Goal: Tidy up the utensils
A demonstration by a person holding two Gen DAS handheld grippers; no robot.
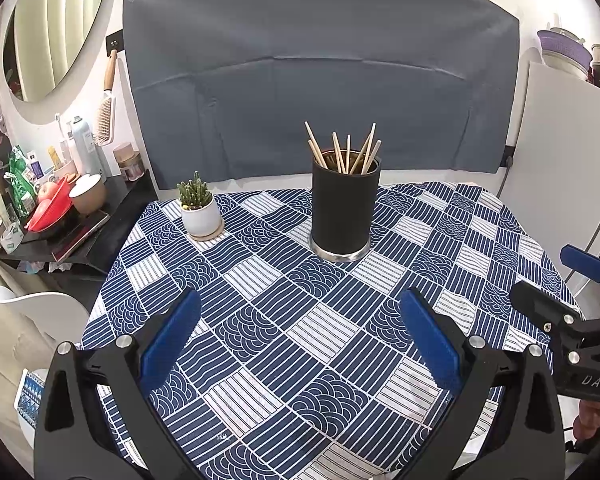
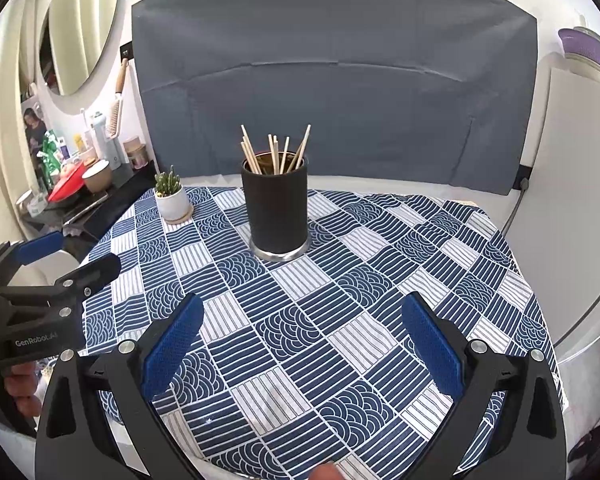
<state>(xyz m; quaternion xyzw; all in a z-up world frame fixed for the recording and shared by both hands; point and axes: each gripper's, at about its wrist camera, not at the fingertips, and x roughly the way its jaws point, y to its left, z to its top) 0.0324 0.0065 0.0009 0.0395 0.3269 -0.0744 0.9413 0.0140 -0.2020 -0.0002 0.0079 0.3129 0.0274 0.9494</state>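
Observation:
A black cylindrical holder with a metal base stands upright near the table's far middle, with several wooden chopsticks standing in it. It also shows in the right wrist view, with the chopsticks. My left gripper is open and empty, above the near part of the table. My right gripper is open and empty too, at the same distance from the holder. Each gripper shows in the other's view: the right one at the right edge, the left one at the left edge.
A blue-and-white patterned cloth covers the round table. A small potted cactus on a coaster stands at the far left. A grey cloth backdrop hangs behind. A cluttered black shelf is left, a white cabinet right.

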